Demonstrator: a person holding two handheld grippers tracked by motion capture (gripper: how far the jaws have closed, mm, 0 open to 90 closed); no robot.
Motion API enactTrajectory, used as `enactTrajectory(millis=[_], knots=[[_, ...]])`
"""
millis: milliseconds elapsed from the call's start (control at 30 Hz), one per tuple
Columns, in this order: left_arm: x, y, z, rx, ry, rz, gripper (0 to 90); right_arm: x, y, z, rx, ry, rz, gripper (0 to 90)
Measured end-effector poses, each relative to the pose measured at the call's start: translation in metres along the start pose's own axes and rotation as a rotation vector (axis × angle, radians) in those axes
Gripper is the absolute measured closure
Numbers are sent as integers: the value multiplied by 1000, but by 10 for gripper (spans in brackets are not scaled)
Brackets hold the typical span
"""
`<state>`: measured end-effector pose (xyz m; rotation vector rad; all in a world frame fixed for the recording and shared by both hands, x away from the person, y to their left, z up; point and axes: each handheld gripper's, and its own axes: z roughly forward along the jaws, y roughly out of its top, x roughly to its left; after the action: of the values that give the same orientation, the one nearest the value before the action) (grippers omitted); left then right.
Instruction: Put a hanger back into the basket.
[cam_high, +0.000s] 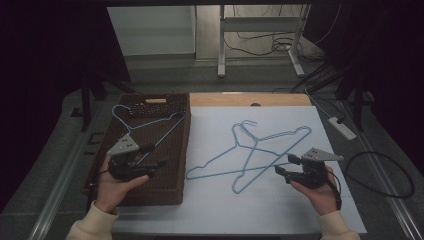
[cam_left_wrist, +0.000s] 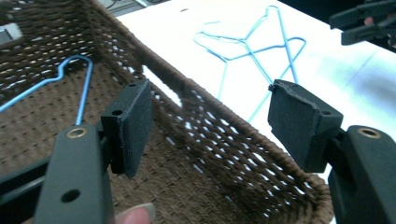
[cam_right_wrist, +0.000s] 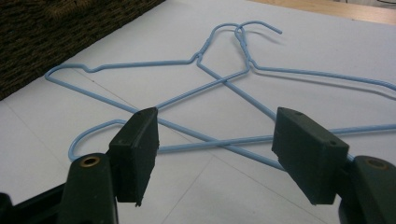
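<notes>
One blue wire hanger already lies in the brown wicker basket at left, w/ two more crossed hangers left on the white table sheet; left gripper & right gripper both gape empty.

- Basket at nine o'clock on the table, long side running from six toward twelve.
- One hanger inside the basket, toward its twelve o'clock end, hook at ten o'clock.
- Two crossed hangers flat at the table's centre, hooks together toward twelve o'clock, just beside the basket's three o'clock wall.
- Left gripper over the basket's six o'clock half, jaws wide apart above the wall.
- Right gripper at four o'clock, just beside the crossed hangers' lower bars.
</notes>
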<state>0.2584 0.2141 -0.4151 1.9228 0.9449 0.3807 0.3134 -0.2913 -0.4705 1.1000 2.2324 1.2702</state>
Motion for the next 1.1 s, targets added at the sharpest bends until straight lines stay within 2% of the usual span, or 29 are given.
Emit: enactTrajectory(millis=[367,500,1100], knots=[[-19,-4,11,4,-31,11,317,-1,1,-4,-18,-1,3,322],[-20,-5,15,-2,-31,3,318,0,1,-5,-18,-1,-2,323],[-20,-6,15,-13,-18,21,317,0,2,-5,-14,-6,-12,325]])
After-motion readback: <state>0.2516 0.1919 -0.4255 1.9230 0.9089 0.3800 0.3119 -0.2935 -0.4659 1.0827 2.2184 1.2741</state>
